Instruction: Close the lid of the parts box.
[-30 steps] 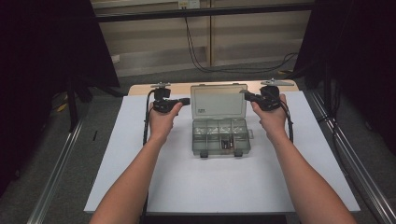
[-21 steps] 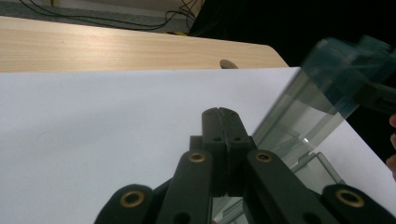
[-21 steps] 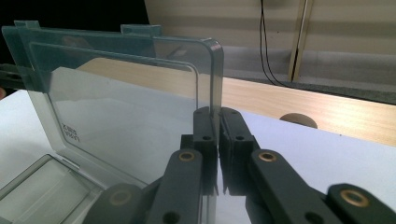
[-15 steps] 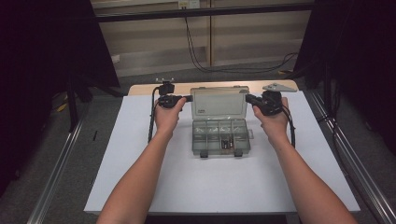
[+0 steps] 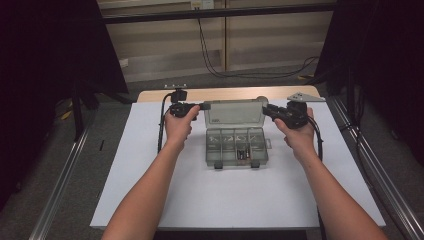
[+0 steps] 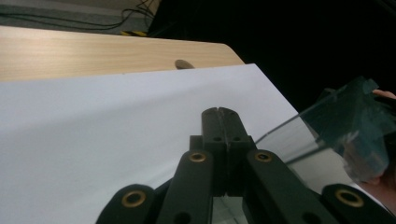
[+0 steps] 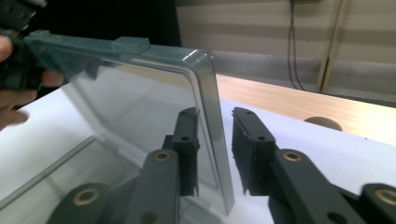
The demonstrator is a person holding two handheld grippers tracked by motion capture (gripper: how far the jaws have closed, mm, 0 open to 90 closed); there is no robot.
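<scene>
Standing mid-counter, the clear parts box [image 5: 236,146] has its lid [image 7: 140,93] raised—the right tool [image 7: 215,154], jaws just opening, straddles its edge; the left tool [image 6: 219,135], pressed together, should steady it.

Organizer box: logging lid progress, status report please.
Left gripper shut at lid edge. Right gripper jaws just opened, straddling lid edge. Organizer box open, lid upright. Nothing blocking.

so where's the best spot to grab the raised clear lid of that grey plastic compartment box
Take the clear lid by its thin side edge, coming in from the box's right side, where the right gripper already has its jaws astride that edge and apart, having just been opening. The lid stands almost upright, so the edge is free on both faces; the rounded top corner would probably slip.
</scene>
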